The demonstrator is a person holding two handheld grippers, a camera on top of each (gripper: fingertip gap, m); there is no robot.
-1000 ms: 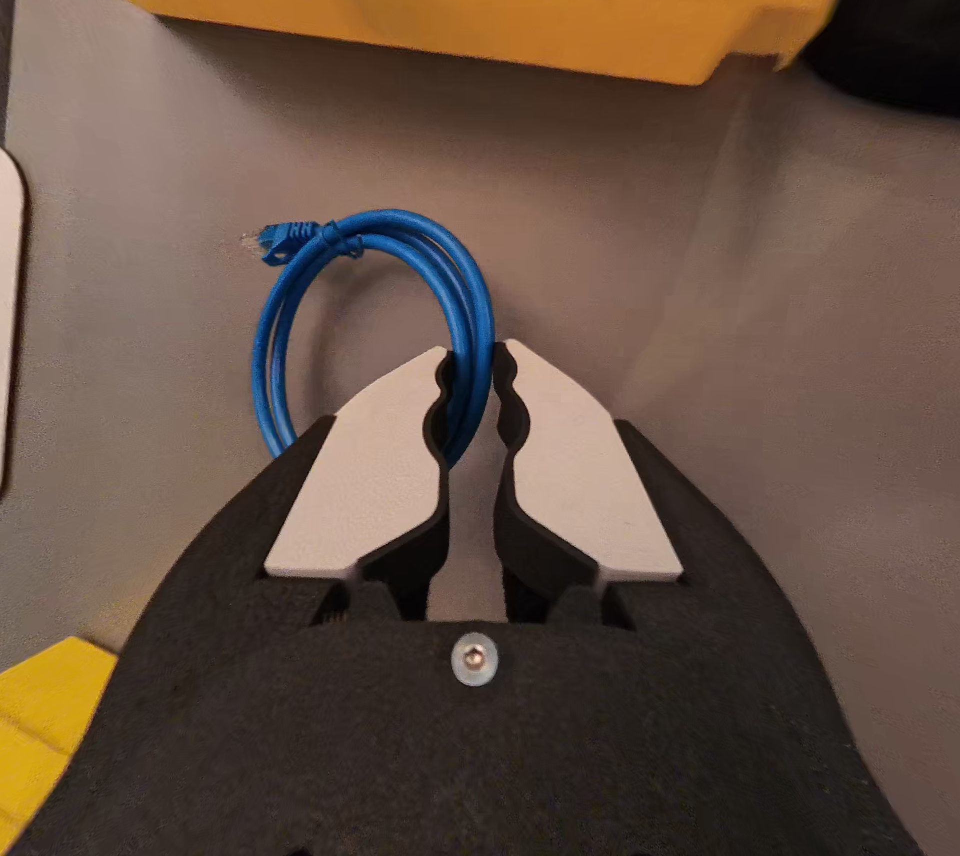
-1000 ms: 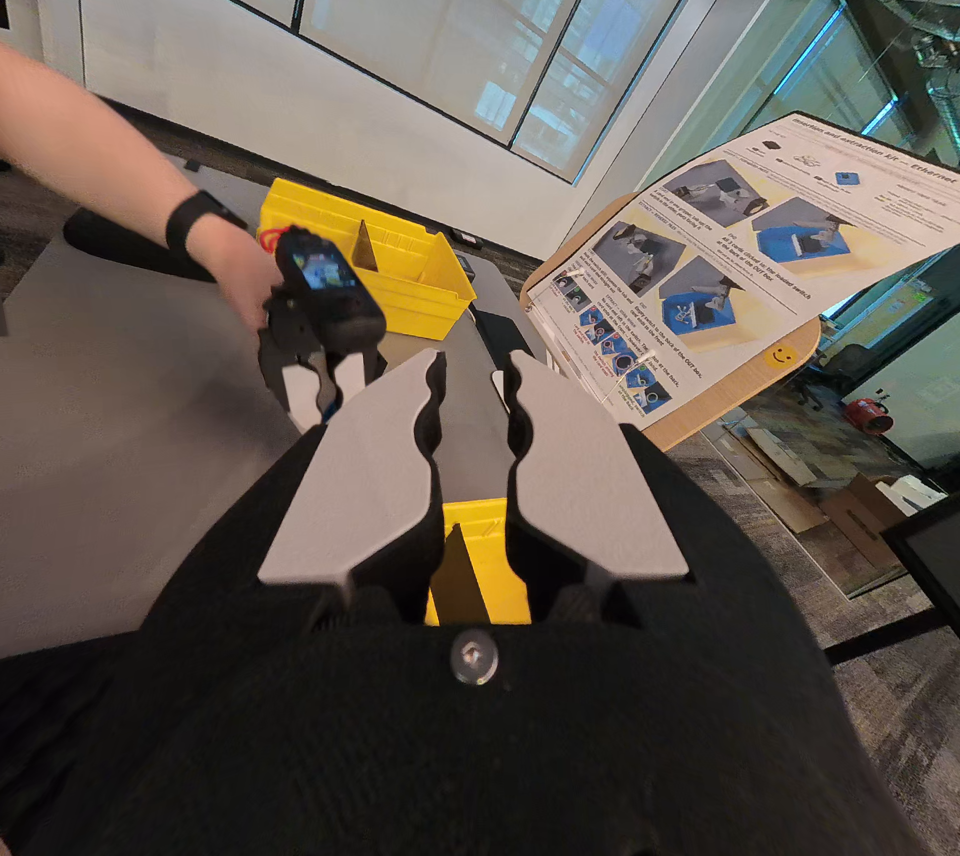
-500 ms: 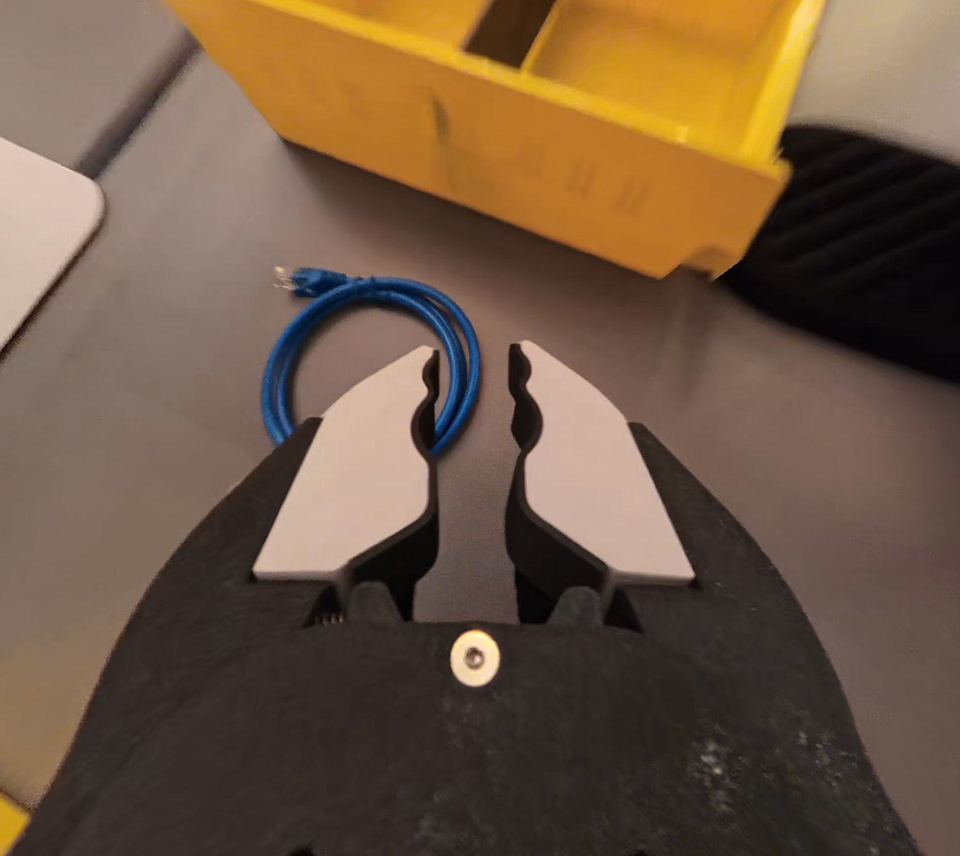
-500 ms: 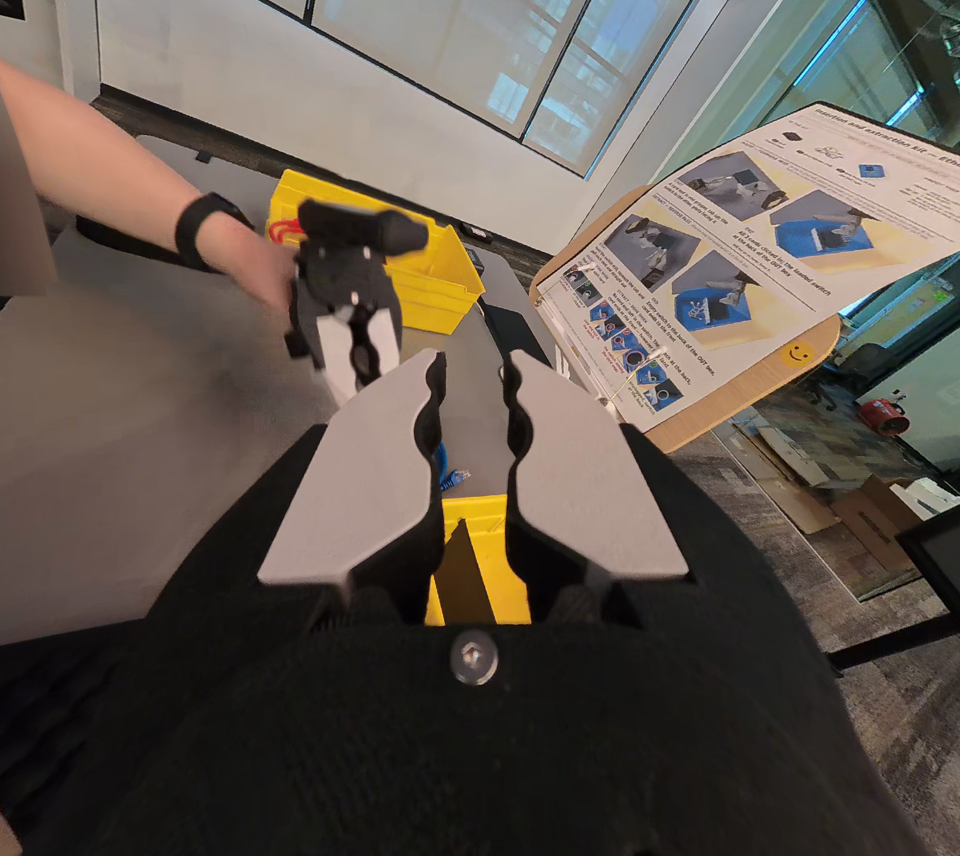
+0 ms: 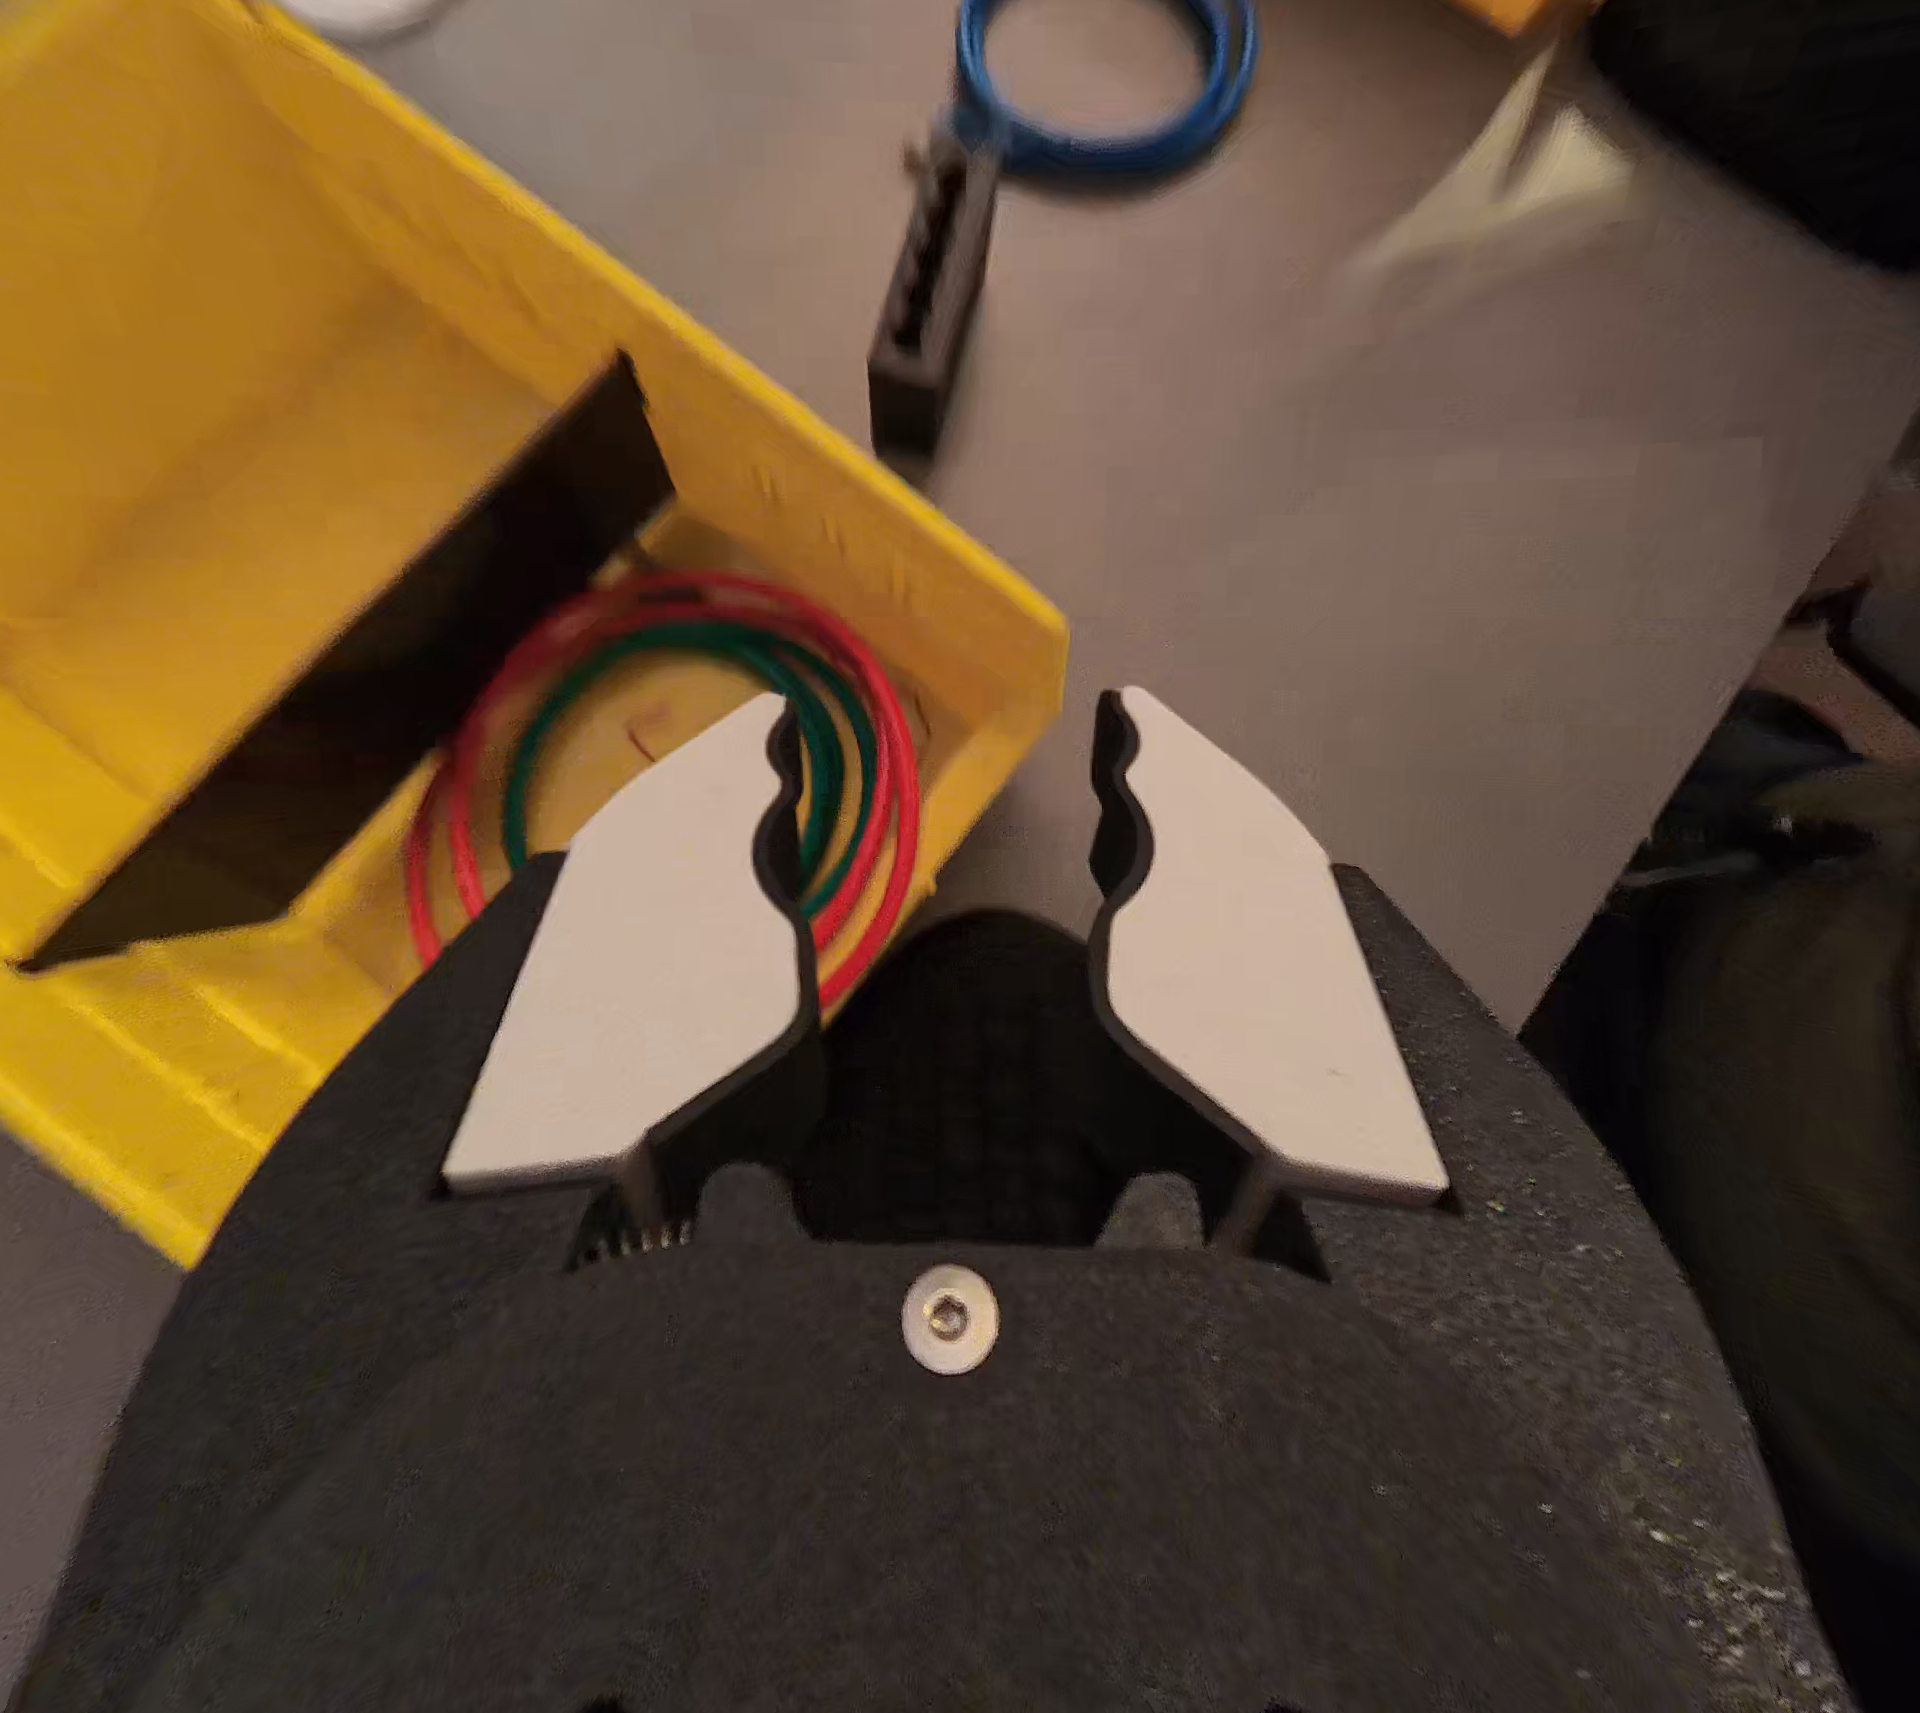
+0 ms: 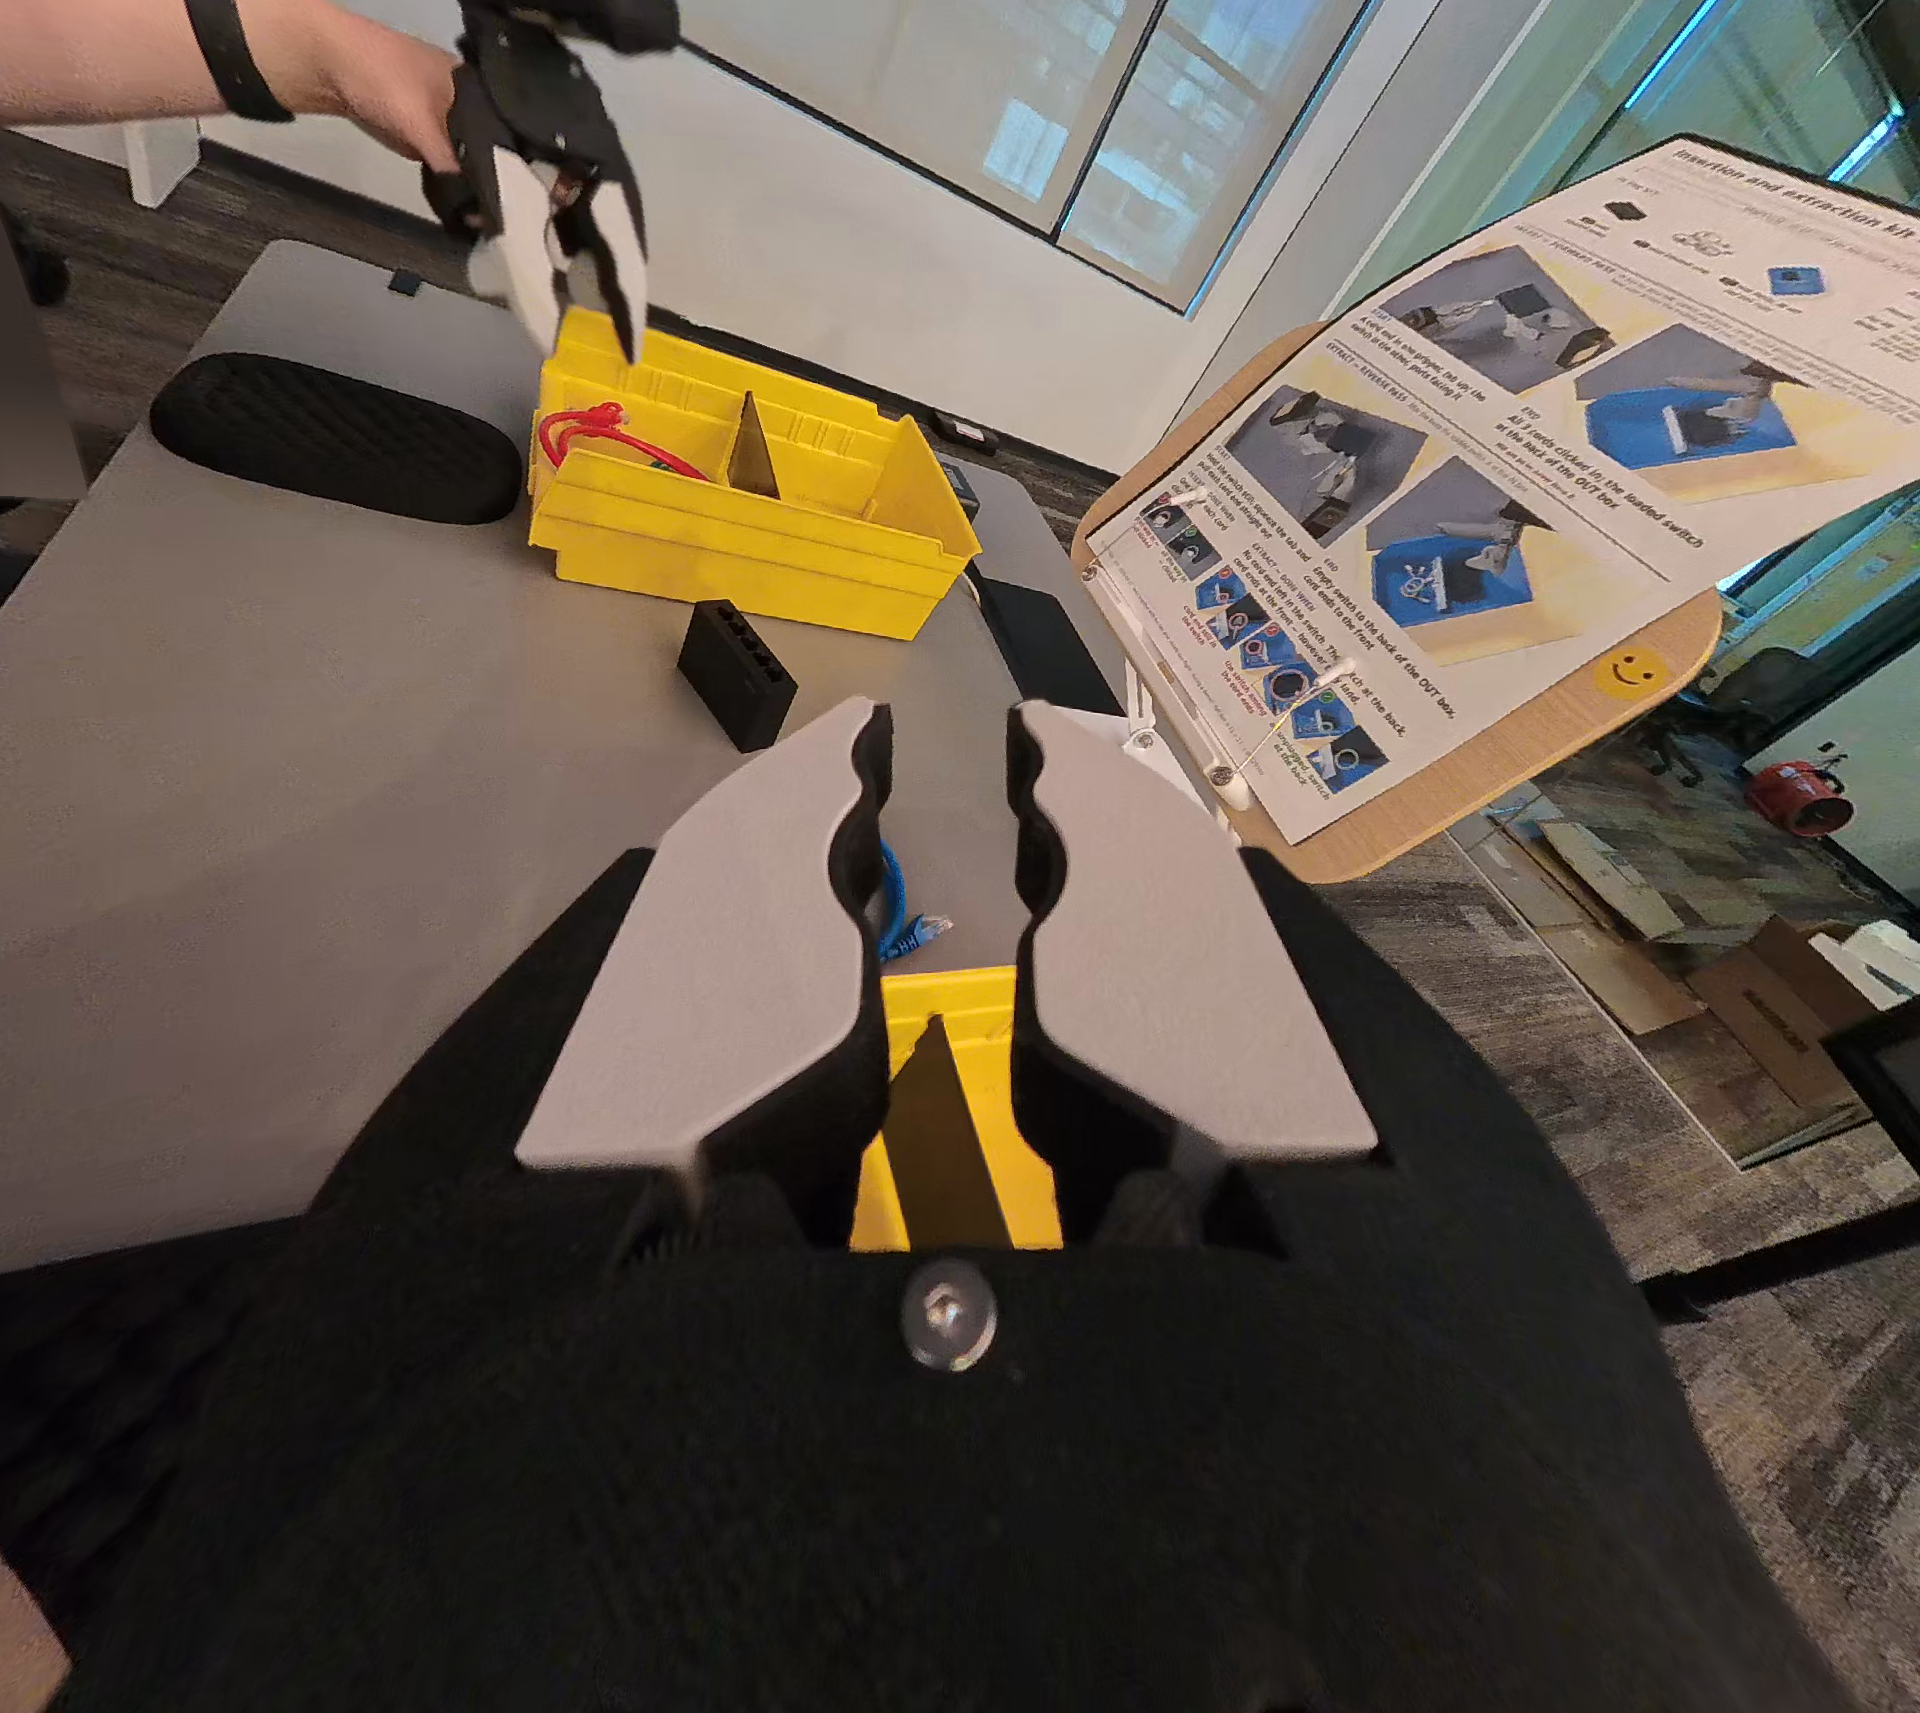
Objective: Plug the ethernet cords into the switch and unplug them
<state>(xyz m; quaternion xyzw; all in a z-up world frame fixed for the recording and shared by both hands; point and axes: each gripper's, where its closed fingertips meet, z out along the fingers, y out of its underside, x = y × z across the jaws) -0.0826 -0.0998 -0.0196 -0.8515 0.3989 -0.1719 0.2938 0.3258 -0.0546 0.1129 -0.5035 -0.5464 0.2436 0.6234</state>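
Left gripper (image 5: 945,728) jaws wide, empty above red cord (image 5: 894,790), right gripper (image 6: 948,754) jaws narrow, empty

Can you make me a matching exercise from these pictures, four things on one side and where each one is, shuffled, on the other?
Things:
1. blue cord
2. red cord
3. black switch
4. left gripper

Places:
A. coiled inside the yellow bin
B. coiled flat on the grey table, outside the bins
C. in the air above the yellow bin, empty
D. standing on the table between the bin and the blue coil

Pairs: 1-B, 2-A, 3-D, 4-C
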